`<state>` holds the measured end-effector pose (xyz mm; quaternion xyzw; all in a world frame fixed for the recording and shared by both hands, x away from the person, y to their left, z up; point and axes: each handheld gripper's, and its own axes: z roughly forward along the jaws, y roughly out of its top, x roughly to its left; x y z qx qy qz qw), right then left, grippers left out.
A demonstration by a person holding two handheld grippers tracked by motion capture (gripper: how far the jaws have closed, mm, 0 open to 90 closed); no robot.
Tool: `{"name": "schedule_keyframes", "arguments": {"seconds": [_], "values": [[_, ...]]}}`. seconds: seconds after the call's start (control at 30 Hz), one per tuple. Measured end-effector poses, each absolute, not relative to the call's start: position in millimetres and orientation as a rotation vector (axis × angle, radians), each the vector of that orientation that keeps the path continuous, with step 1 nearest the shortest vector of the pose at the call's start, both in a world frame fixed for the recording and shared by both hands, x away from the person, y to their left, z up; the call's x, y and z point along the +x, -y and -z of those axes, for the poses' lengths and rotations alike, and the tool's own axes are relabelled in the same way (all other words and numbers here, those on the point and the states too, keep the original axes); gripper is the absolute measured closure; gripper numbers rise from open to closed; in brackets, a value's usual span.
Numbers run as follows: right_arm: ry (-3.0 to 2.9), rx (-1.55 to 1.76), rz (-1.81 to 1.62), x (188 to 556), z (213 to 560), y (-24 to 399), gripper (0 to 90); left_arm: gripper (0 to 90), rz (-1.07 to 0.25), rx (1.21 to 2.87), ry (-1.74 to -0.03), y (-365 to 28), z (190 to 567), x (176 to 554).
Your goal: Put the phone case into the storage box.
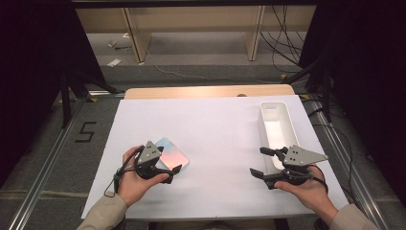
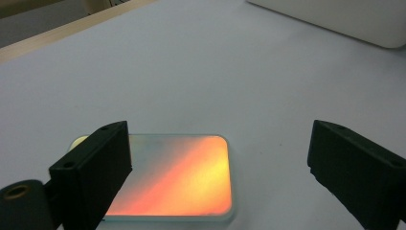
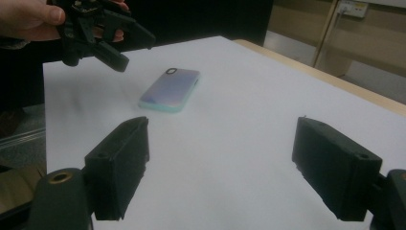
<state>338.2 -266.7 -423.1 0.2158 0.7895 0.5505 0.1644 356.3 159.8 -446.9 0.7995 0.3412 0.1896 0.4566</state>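
Observation:
A phone case (image 1: pixel 173 154) with a shimmering pink-orange-blue back lies flat on the white table sheet (image 1: pixel 215 129), left of centre. My left gripper (image 1: pixel 164 163) hovers just over its near end, jaws open. In the left gripper view the case (image 2: pixel 182 177) lies low between the spread jaws of the left gripper (image 2: pixel 220 140). My right gripper (image 1: pixel 258 161) is open on the right side, pointing left, with nothing between its jaws. From the right gripper view (image 3: pixel 220 139) the case (image 3: pixel 170 88) lies farther off, with the left gripper (image 3: pixel 103 36) above and behind it.
A long white bin (image 1: pixel 277 127) stands lengthwise at the right of the sheet, beside my right hand; its wall (image 2: pixel 335 19) shows at the top of the left gripper view. The wooden table edge (image 1: pixel 210 91) runs along the back. Shelving and cables lie on the floor beyond.

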Motion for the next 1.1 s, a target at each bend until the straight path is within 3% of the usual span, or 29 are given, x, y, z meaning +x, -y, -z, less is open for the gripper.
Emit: {"name": "schedule_keyframes", "arguments": {"seconds": [0.23,0.37,0.47,0.53,0.67,1.1], "values": [[-2.234,0.631,-1.581,337.8,422.4,267.6,20.2,6.8,-0.469,1.963,-0.838,-159.6,446.1,355.8],[-2.236,0.628,-1.577,337.9,422.4,266.5,20.3,11.0,-0.473,1.938,-0.838,-157.8,444.4,356.9],[-2.236,0.633,-1.576,338.9,422.9,265.3,20.6,47.1,-0.529,1.931,-0.870,-153.5,441.7,361.2],[-2.236,0.631,-1.579,339.3,422.9,265.0,20.8,66.1,-0.547,1.947,-0.889,-151.5,441.8,365.3],[-2.240,0.628,-1.578,339.6,423.2,264.2,21.1,89.8,-0.516,1.970,-0.942,-145.2,444.9,374.5],[-2.239,0.628,-1.584,339.4,423.2,264.8,21.8,90.0,-0.440,2.070,-1.045,-109.0,463.5,405.1]]}}
